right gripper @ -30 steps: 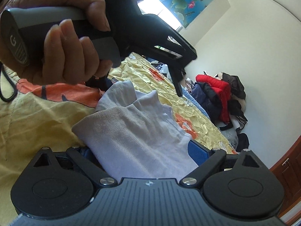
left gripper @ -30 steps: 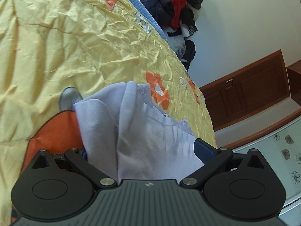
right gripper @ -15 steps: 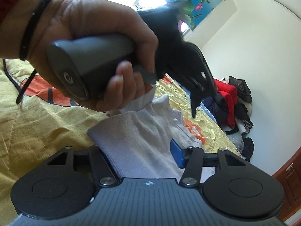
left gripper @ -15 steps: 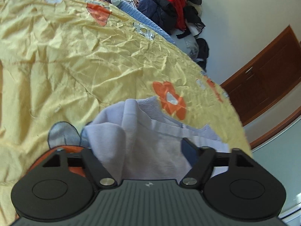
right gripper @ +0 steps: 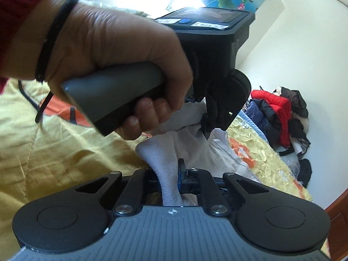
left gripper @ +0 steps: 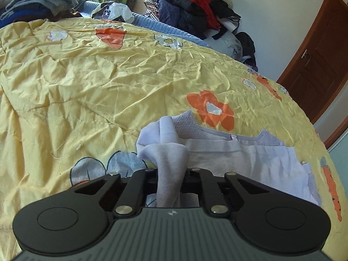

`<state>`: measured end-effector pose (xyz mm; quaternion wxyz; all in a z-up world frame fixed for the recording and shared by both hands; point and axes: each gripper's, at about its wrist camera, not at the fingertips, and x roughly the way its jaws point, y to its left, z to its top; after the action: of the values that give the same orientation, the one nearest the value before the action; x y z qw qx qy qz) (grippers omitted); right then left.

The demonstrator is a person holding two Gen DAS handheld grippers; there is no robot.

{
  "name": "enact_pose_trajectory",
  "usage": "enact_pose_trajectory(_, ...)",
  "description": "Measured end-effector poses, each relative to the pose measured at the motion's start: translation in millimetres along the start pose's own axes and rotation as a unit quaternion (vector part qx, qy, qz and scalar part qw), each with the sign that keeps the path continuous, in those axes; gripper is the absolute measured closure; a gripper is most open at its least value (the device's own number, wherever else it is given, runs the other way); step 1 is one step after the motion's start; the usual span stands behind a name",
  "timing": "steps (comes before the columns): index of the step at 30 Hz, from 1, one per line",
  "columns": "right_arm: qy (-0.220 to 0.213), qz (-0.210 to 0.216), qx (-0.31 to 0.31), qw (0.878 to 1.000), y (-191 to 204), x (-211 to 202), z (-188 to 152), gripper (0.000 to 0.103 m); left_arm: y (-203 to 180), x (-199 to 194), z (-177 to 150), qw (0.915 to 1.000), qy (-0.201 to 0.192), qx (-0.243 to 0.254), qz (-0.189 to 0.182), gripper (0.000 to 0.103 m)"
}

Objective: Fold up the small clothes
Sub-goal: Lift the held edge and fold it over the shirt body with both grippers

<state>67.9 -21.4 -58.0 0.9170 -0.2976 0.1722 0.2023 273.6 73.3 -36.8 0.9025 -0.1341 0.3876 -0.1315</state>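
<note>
Cloth of the pale lilac garment (left gripper: 217, 150), lying near the orange flower (left gripper: 209, 109) on the yellow bedspread (left gripper: 87, 87), is pinched in the left gripper (left gripper: 170, 174) and right gripper (right gripper: 170, 174), both just closed on it, and should be lifted evenly so the fold falls square.

The garment (left gripper: 228, 152) lies on the quilt (left gripper: 87, 82), near the quilt's front edge and towards its right side. The left gripper (left gripper: 170, 174) sits at the garment's near left corner, a bunched fold of it between the fingers. The right gripper (right gripper: 171, 178) sits at another near fold, with the left hand (right gripper: 121, 65) just beyond it, above the garment. Behind the quilt, against the wall, lies a pile of jackets (left gripper: 191, 6); a door (left gripper: 319, 61) stands right of the quilt.
</note>
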Motion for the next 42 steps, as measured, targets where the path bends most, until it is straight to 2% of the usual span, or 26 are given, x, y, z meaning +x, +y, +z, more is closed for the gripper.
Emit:
enact_pose_trajectory(6, -0.022, 0.01, 0.03, 0.999, -14, -14, -4, 0.093, -7, -4, 1, 0.9998, -0.001, 0.012, 0.014, 0.094)
enact_pose_trajectory(14, -0.047, 0.04, 0.119, 0.991, -45, -34, -8, 0.093, -27, -13, 5, 0.9981, -0.012, 0.037, 0.047, 0.094)
enact_pose_trajectory(28, -0.057, 0.061, 0.198, 0.977, -77, -41, -24, 0.093, -75, -22, 4, 0.9845, -0.039, 0.12, 0.121, 0.094)
enact_pose_trajectory(37, -0.062, 0.068, 0.238, 0.967, -95, -40, -33, 0.093, -92, -24, 4, 0.9798, -0.049, 0.139, 0.135, 0.094)
enact_pose_trajectory(42, -0.066, 0.084, 0.275, 0.956, -107, -40, -39, 0.093, -100, -24, 8, 0.9801, -0.053, 0.137, 0.134, 0.094)
